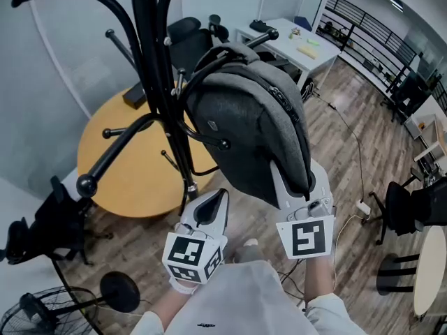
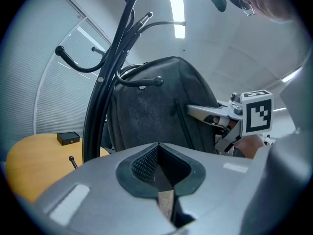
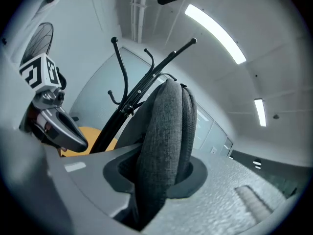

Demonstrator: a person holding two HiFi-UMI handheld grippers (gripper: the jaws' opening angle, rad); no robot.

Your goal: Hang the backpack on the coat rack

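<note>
Nearest the lens: right gripper (image 1: 302, 187), jaws closed on the bottom edge of the backpack (image 1: 244, 124), with a thick fold of grey fabric pinched between the pads. Just beside it, to the left: left gripper (image 1: 218, 201), jaws together, nothing between them, tips aimed at the lower left flank of the backpack but not touching it. Backpack position: raised well off the floor, close against the right side of the coat rack (image 1: 157, 68), above the edge of the round table (image 1: 133, 173). Long axis: from the held bottom edge, up and away from the right jaws, to the top handle near an upper peg (image 1: 264, 39). Appears looped over that peg, but not confirmed as seated; a lower peg (image 1: 223, 144) crosses in front of the backpack's face. Key relation for the coming move: load point at the far, high end of the axis, grip point at the near, low end. Judged next step: let the bottom swing down under the peg, then release with the right jaws only once the handle bears the weight. Nearer to the rack pole: left gripper, free to steady the backpack if the handle slips.
</note>
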